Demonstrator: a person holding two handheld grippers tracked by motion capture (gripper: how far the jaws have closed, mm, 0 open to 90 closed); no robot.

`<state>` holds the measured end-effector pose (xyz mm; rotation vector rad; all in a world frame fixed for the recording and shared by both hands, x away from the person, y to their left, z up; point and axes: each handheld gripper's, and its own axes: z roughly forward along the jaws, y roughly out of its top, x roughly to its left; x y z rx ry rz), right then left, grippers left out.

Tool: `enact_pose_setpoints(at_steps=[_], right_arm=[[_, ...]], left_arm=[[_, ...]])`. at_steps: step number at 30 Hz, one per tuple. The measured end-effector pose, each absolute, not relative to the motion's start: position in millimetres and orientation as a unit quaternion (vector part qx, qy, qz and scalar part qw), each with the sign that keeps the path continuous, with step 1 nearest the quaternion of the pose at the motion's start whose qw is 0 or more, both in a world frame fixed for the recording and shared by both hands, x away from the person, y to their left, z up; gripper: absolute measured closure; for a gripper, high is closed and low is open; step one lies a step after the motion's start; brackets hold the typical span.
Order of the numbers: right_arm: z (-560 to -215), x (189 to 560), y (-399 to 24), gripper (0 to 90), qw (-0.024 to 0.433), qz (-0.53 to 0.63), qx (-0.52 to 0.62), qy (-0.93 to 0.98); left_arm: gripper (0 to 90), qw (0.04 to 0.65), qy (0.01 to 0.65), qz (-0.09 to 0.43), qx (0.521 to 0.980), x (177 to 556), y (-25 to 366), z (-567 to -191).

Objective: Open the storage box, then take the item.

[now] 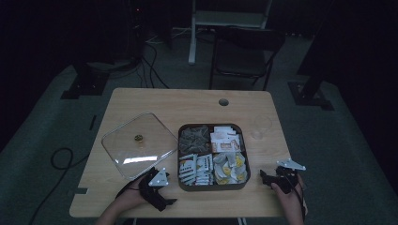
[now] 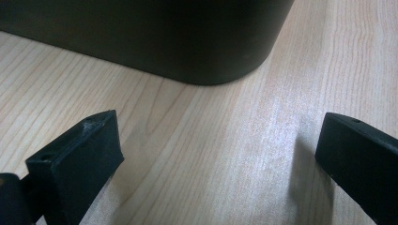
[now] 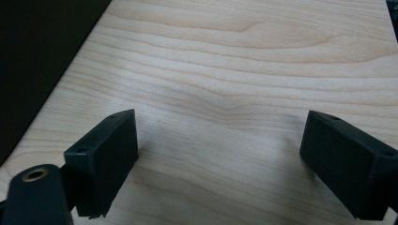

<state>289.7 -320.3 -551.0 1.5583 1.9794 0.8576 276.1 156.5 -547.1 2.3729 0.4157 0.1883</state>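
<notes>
Our left hand-held gripper point(image 1: 170, 185) rests wide open and empty on the counter point(image 1: 141, 98). The snack box point(image 1: 213, 187) sits just ahead of it, nearer than our right hand-held gripper point(image 1: 264, 177), also open and empty.

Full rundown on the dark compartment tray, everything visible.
The tray is a dark brown, square box with rounded corners, plastic by the look, split into four compartments. It sits flat near the front middle of the wooden table, uncovered. The back left compartment holds dark sachets, the back right white and orange packets, the front left white printed packets, the front right white and yellow ones. The clear lid lies on the table to its left, close to its edge. The left gripper faces its rounded corner, apart from it.
</notes>
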Motion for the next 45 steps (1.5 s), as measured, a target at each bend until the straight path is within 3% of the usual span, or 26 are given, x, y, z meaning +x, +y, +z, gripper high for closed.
enact_pose_setpoints(at_steps=[8,25,45], right_arm=[[-551,289,-320,11.2,0.236,0.313,0.568,0.724],[-549,284,-314,12.5,0.239,0.317,0.567,0.722],[-485,282,-269,14.8,0.216,0.430,0.463,0.744]], left_arm=[[1.1,0.353,0.193,0.085,0.912,272,152,-547],[1.1,0.355,0.192,0.084,0.911,272,152,-547],[1.1,0.354,0.184,0.081,0.913,273,154,-547]])
